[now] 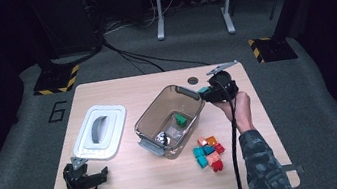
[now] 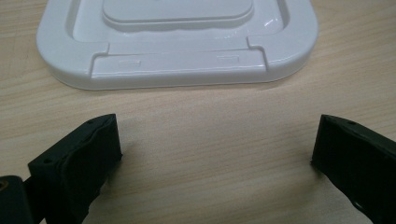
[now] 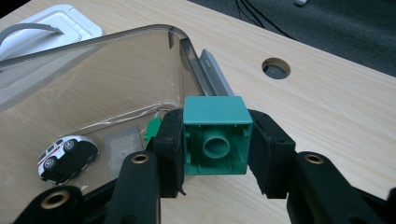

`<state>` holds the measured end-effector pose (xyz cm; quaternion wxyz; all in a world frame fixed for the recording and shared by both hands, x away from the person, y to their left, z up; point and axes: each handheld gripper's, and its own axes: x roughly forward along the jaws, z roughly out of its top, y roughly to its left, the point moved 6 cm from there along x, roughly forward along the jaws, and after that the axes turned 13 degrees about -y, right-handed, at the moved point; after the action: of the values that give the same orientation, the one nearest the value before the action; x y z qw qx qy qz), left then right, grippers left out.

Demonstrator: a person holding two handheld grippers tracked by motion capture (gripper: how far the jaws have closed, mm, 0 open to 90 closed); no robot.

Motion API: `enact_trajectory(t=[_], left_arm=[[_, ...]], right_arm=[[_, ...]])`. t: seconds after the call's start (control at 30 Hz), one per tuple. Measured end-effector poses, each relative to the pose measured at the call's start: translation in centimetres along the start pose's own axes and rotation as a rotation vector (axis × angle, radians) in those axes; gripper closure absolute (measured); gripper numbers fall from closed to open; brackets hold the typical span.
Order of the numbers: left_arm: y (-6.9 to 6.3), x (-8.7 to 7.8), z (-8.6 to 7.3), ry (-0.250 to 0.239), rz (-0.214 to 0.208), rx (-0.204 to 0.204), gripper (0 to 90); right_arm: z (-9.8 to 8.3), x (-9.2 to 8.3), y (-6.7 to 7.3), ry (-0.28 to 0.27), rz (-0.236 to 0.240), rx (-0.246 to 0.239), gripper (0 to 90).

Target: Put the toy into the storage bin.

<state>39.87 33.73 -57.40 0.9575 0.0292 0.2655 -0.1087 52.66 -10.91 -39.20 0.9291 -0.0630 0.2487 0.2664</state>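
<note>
Right gripper [image 3: 215,161]: we see its jaws clamped on the two sides of a teal building block [image 3: 216,135], hollow underside facing the camera
Teal building block: we place it at the far right rim of the clear bin [image 1: 146,122], raised off the table [image 1: 119,182]
Clear bin: inside it we make out a green block [image 1: 180,119] and a small white toy car [image 3: 65,156] lying on its side on the bottom
Grey latch [image 3: 212,74]: on the bin's end wall, just beyond the held block
Brick pile [image 1: 209,151]: red, orange and teal bricks, on the table just right of the bin's near corner
Left gripper [image 1: 88,179]: we see its jaws wide apart with bare table between them, well left of the bin at the near edge
White lid [image 2: 177,39]: flat on the table left of the bin, just beyond the left gripper
</note>
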Motion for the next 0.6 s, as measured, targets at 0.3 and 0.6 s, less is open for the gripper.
enact_trajectory(t=[0.3,0.6], left_arm=[[0.0,0.0,0.0,0.0,0.0,0.0,1.0],[0.0,0.0,0.0,0.0,0.0,-0.001,1.0]], right_arm=[[-0.7,2.6,1.2,0.044,0.014,-0.034,58.7],[-1.5,3.6,1.8,0.084,0.011,-0.057,58.2]])
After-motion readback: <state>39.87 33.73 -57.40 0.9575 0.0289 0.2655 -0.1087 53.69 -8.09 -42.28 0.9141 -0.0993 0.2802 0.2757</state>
